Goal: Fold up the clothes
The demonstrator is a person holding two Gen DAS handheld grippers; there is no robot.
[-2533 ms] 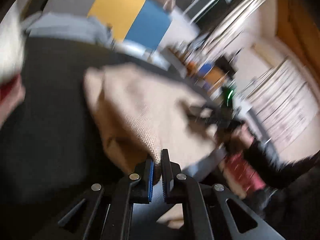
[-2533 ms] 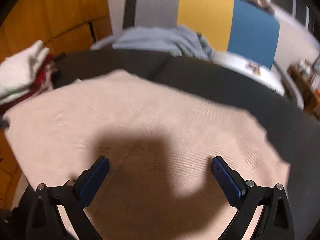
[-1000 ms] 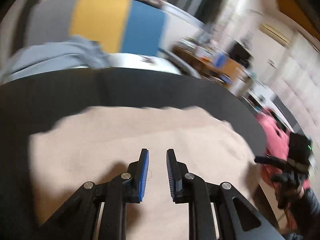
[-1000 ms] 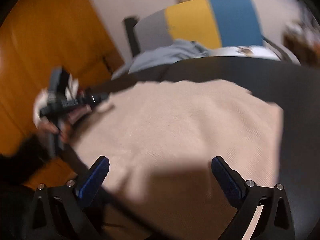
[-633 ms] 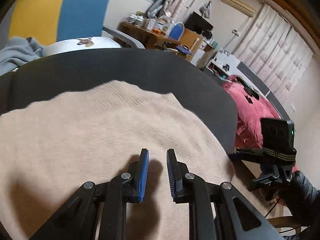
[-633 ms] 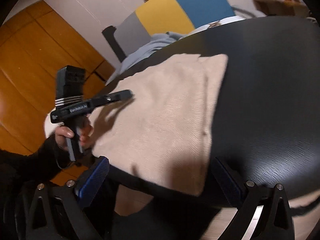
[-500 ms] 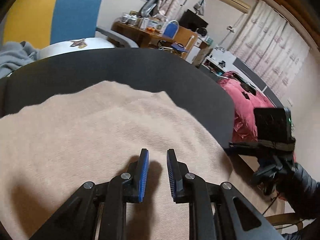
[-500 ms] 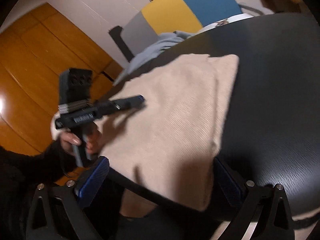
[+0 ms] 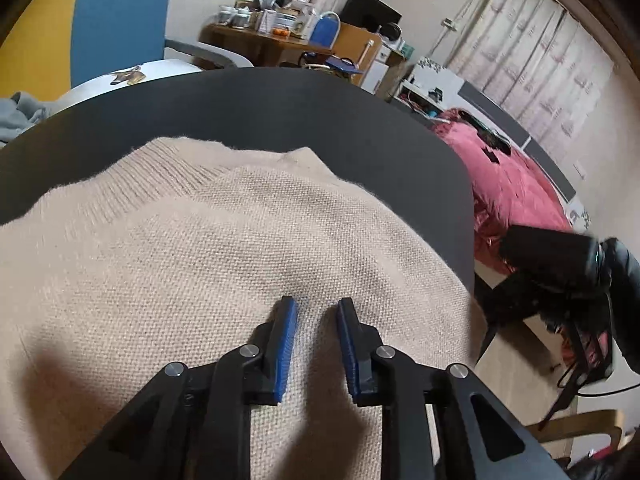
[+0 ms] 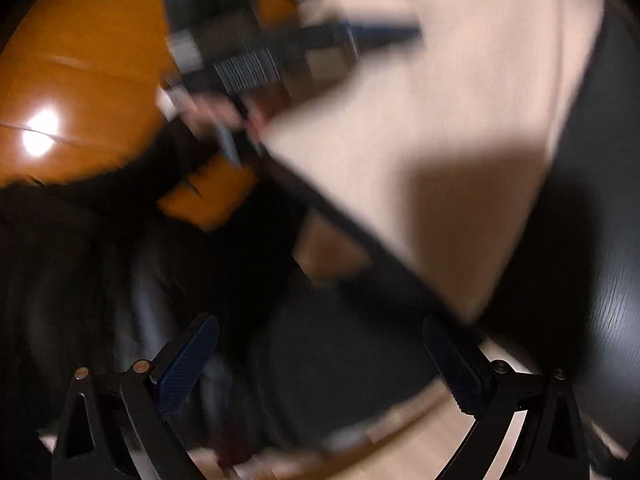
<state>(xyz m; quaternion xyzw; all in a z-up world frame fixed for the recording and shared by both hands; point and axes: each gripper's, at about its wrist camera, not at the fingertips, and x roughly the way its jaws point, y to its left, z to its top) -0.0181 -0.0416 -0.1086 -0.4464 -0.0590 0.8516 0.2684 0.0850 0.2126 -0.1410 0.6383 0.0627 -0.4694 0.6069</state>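
Sweater (image 9: 224, 264) lies flat on the table (image 9: 280, 112), near edge overhanging. Left gripper (image 9: 316, 344) narrow, jaws opening, empty above the knit. Right gripper (image 10: 320, 356) wide, empty, off the table edge. Risk: narrow jaws snag one layer only, dragging the fold crooked.

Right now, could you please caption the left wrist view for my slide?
Left gripper, fingers opening and empty, poised over a beige knit sweater on a black table.
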